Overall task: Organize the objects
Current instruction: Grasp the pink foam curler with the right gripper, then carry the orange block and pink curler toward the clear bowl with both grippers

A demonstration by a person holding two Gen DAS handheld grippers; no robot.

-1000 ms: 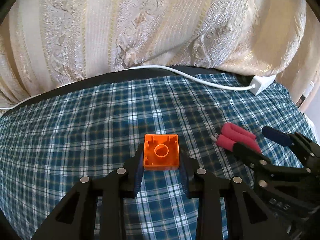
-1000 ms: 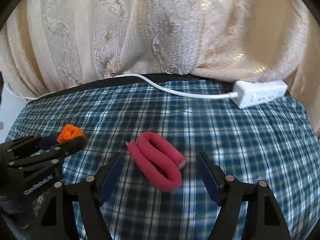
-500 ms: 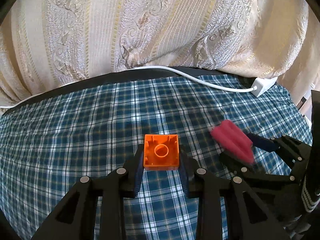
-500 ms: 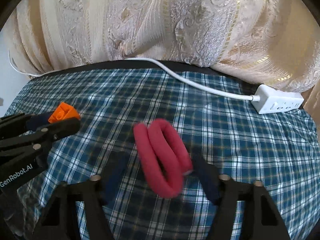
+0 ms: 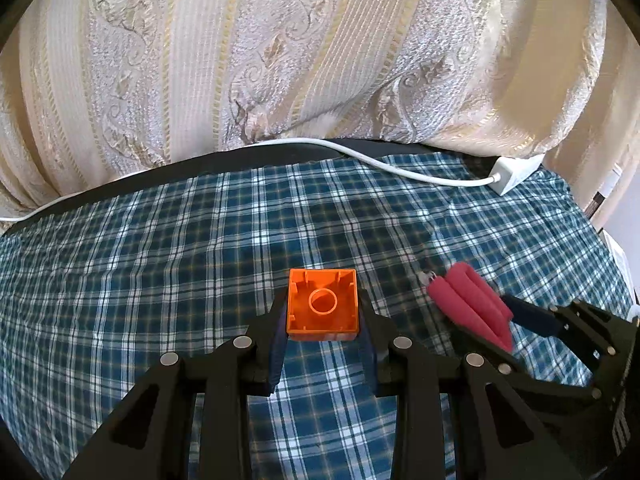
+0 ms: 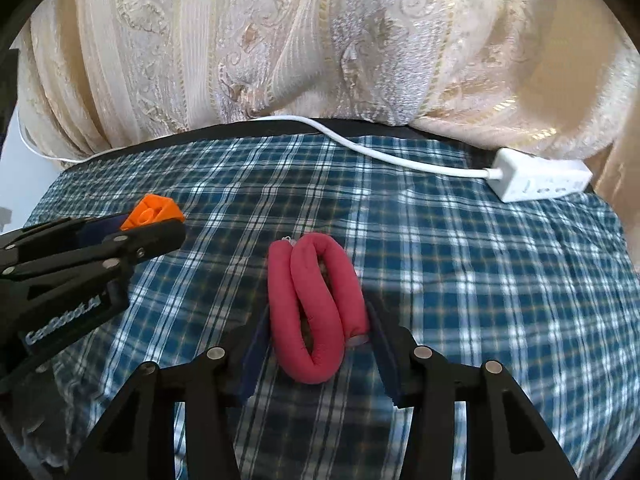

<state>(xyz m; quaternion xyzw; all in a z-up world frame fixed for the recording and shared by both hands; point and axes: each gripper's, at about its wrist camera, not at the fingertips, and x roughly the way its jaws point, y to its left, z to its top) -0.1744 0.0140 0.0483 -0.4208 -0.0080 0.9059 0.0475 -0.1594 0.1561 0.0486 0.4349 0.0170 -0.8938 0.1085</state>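
Observation:
My left gripper is shut on an orange toy brick, hollow underside facing the camera, held just above the plaid cloth. The brick also shows in the right wrist view at the left, in the left gripper's fingers. My right gripper is shut on a folded pink foam roller, its fingers pressing both sides of the loop. In the left wrist view the roller sits at the right in the right gripper's fingers.
A blue plaid cloth covers the table. A white power strip with its cable lies at the back right. A cream patterned curtain hangs behind the table's far edge.
My right gripper has closed from wide open onto the pink roller and lifted and turned it. My left gripper has held the orange brick still.

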